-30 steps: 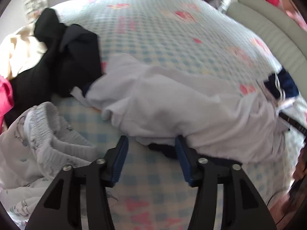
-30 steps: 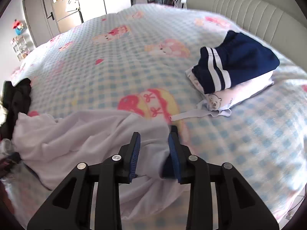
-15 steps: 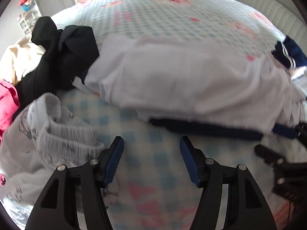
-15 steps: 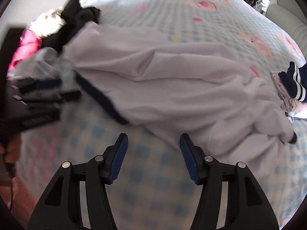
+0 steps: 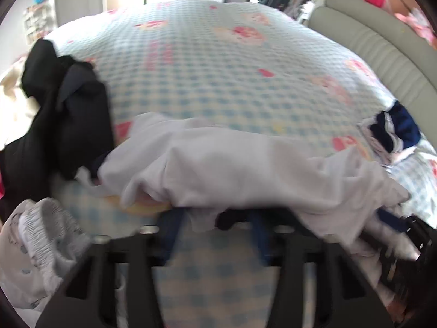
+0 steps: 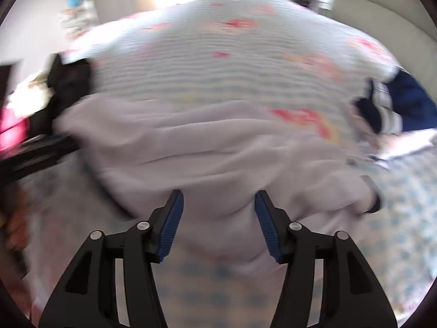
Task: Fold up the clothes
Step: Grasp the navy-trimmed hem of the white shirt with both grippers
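Observation:
A crumpled white garment (image 5: 245, 169) with a dark navy hem lies across the checked bedspread (image 5: 218, 63). It also shows in the right wrist view (image 6: 213, 153), blurred by motion. My left gripper (image 5: 215, 229) is open, its fingertips at the garment's near edge, with cloth draped over them. My right gripper (image 6: 218, 218) is open, with its blue pads either side of the garment's near fold. The right gripper's black body shows at the lower right of the left wrist view (image 5: 409, 248).
A black garment (image 5: 62, 114) is heaped at the left, with a white printed garment (image 5: 38, 248) below it. A folded navy and white stack (image 5: 393, 134) lies at the right near the grey padded headboard (image 5: 382, 46). Pink cloth (image 6: 11, 128) sits at far left.
Both grippers, pulled back and open half a second ago, have moved forward to the white garment's near edge. One second ago the right gripper was narrowed on the cloth.

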